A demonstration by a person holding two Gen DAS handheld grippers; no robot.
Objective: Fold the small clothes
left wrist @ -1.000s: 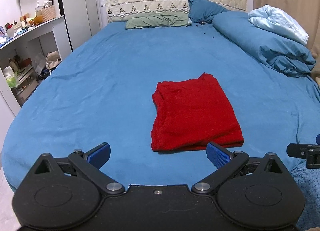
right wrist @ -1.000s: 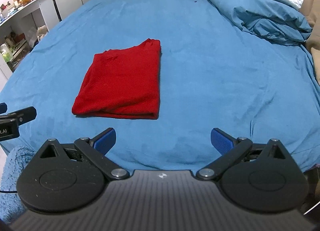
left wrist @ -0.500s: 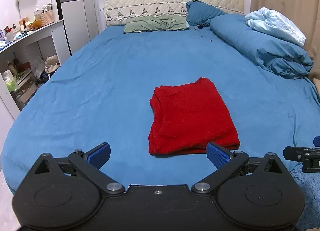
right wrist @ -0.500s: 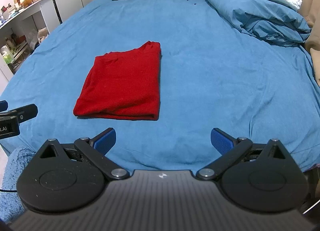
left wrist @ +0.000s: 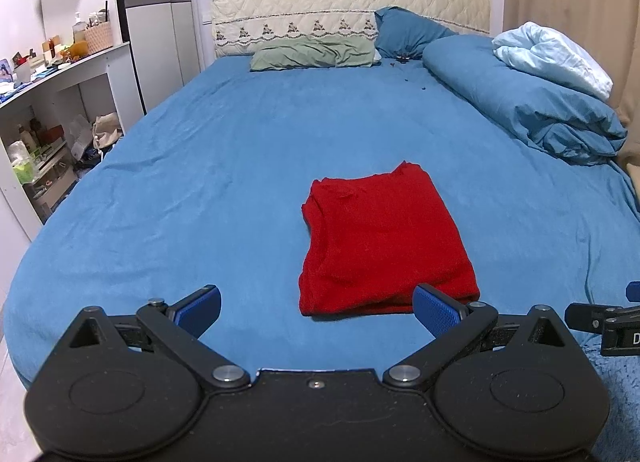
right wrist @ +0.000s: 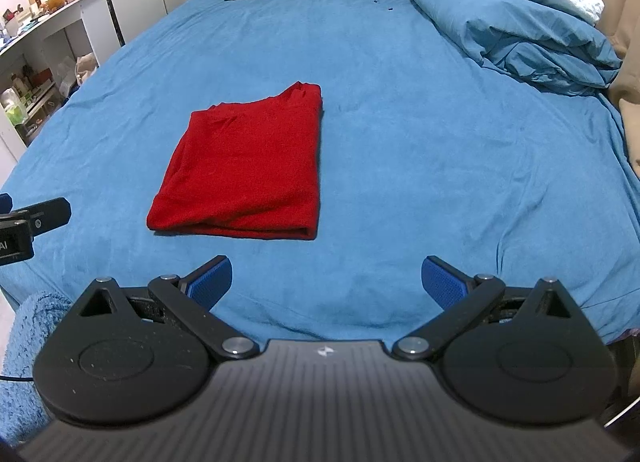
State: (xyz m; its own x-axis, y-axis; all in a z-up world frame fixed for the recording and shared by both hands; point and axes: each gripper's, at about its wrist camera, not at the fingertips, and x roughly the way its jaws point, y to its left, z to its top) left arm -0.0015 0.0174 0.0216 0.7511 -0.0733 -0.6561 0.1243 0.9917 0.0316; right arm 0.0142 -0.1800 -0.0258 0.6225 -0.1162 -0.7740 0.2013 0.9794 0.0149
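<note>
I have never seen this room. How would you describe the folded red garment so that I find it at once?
Look at the large bed covered by a blue sheet, with a cream headboard at its far end. Near the foot of the bed lies the red garment, folded into a flat rectangle. It is the only red thing on the sheet, far from the green pillow and the blue duvet.

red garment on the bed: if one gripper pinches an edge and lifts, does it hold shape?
Probably not. The red garment is soft layered cloth, so it would likely droop and unfold. Pushed, it would probably bunch on the blue sheet, which already wrinkles, rather than slide.
</note>
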